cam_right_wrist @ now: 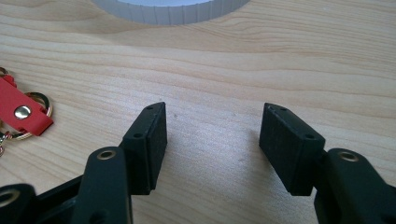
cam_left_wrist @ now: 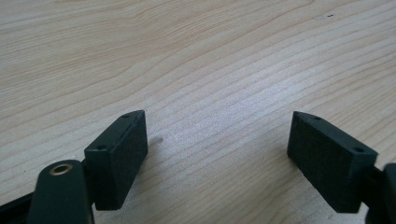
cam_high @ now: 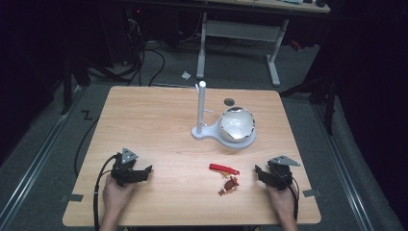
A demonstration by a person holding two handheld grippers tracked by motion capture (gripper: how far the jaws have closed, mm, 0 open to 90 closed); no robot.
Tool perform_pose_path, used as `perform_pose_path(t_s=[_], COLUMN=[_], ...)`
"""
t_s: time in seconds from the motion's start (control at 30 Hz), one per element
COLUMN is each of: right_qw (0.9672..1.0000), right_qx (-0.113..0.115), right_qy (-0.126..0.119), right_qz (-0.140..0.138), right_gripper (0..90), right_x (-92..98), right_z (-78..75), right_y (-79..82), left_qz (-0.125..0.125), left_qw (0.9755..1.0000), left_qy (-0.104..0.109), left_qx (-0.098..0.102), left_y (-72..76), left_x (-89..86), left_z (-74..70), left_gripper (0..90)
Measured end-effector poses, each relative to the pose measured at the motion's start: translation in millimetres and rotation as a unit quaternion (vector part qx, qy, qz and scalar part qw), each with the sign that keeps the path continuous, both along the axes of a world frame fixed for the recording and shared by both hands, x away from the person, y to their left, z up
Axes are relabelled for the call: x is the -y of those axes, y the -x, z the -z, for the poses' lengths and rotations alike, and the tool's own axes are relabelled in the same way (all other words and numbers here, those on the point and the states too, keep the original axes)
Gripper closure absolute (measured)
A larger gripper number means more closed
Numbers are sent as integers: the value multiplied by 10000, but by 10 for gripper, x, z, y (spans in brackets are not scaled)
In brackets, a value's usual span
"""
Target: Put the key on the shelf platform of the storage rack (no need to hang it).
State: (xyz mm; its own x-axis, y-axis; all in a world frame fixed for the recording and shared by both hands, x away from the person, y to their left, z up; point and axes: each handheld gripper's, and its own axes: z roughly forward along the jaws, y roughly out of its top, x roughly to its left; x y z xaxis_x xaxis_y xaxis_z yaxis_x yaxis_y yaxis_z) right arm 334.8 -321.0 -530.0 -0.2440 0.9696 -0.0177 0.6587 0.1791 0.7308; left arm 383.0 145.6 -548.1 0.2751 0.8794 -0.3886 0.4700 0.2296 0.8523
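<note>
Red keychain strap [cam_high: 224, 168] lies untouched on the worktop [cam_high: 159, 120], at nine o'clock from the right claw [cam_high: 260, 173]; both it and the left claw [cam_high: 144, 172] rest wide and empty. Work looks unstarted.

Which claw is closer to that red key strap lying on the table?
The right claw. It sits just to the right of the red key strap, open and not touching it. The left claw rests far off on the strap's other side, also open.
</note>
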Motion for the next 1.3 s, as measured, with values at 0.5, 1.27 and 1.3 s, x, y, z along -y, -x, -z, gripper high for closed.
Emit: perform_pose_path(t_s=[0.5,1.27,1.3], right_qw=[10000,9962,9959], right_qx=[-12,155,170], right_qy=[40,-123,-121], right_qz=[64,-850,-884], right_gripper=[502,646,649], right_x=[4,-314,-334], right_z=[-15,-192,-200], right_y=[0,282,295], left_qz=[1,1,5], left_qw=[10000,10000,10000], left_qy=[11,6,-4], left_qx=[-6,-3,-9], left_y=[0,1,2], left_x=[0,1,0], left_z=[-1,-1,-1], left_gripper=[205,206,206])
